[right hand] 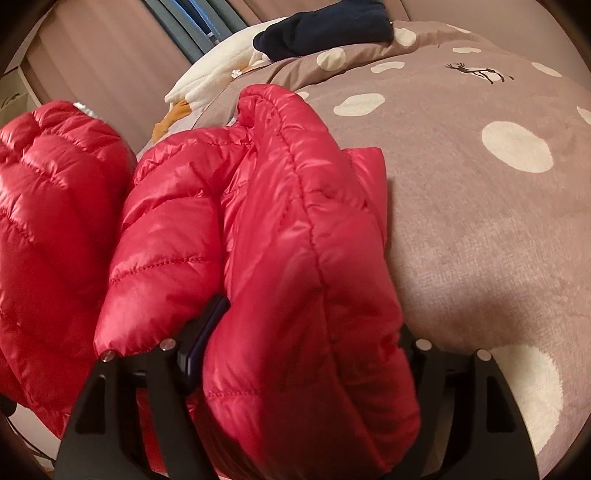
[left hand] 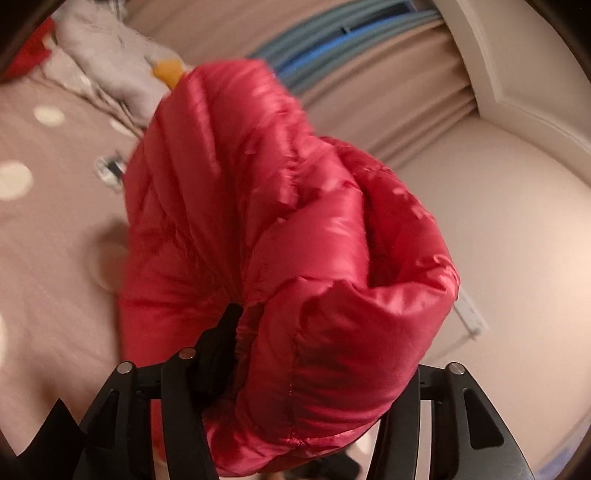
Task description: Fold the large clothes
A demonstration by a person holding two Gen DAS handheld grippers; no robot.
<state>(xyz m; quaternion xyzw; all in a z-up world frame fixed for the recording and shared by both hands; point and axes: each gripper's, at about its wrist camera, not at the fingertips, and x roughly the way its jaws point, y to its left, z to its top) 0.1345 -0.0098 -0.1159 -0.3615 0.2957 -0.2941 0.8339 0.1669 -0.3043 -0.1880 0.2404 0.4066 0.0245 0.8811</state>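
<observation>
A shiny red quilted puffer jacket (left hand: 280, 229) fills the middle of the left wrist view. My left gripper (left hand: 291, 354) is shut on a bunched edge of it and holds it lifted above the bed; the right finger is hidden under the fabric. In the right wrist view the same jacket (right hand: 280, 221) hangs over the bed's edge. My right gripper (right hand: 295, 354) is shut on a thick fold of it. Another part of the jacket (right hand: 51, 206) hangs at the left.
The bed has a taupe cover with cream dots (right hand: 480, 221). A dark navy garment (right hand: 325, 29) and a white plush toy (right hand: 218, 70) lie at its far end. Beige curtains (left hand: 388, 96), a white door frame (left hand: 517, 74) and a wall stand beyond.
</observation>
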